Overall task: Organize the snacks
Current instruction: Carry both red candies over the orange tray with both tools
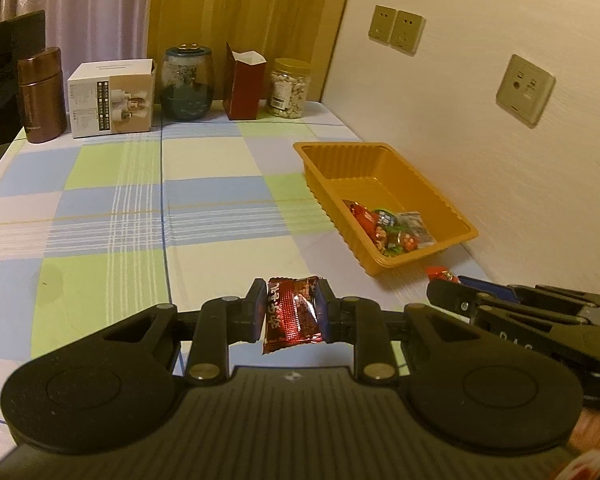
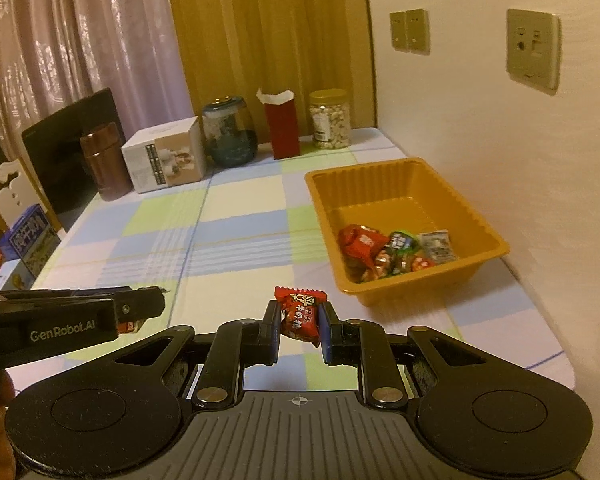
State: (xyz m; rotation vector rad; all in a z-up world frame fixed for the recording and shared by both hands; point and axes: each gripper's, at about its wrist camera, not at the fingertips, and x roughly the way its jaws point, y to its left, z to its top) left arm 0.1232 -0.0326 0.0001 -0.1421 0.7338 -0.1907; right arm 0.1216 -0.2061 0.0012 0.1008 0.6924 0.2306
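My left gripper (image 1: pixel 290 312) is shut on a dark red snack packet (image 1: pixel 294 314) and holds it above the checked tablecloth. My right gripper (image 2: pixel 300 318) is shut on a bright red candy packet (image 2: pixel 300 312), also above the cloth. An orange plastic tray (image 1: pixel 380 152) stands by the wall, ahead and to the right of both grippers, with several wrapped snacks (image 1: pixel 392 228) in its near end; in the right wrist view the tray (image 2: pixel 364 170) and its snacks (image 2: pixel 396 250) show too. The right gripper also shows at the right of the left wrist view (image 1: pixel 444 278), and the left gripper at the left of the right wrist view (image 2: pixel 140 312).
At the table's far edge stand a brown flask (image 1: pixel 42 94), a white box (image 1: pixel 112 98), a dark glass jar (image 1: pixel 186 82), a red carton (image 1: pixel 244 84) and a jar of nuts (image 1: pixel 290 88). A wall with sockets (image 1: pixel 524 90) runs along the right side. Boxes (image 2: pixel 28 240) sit off the table's left edge.
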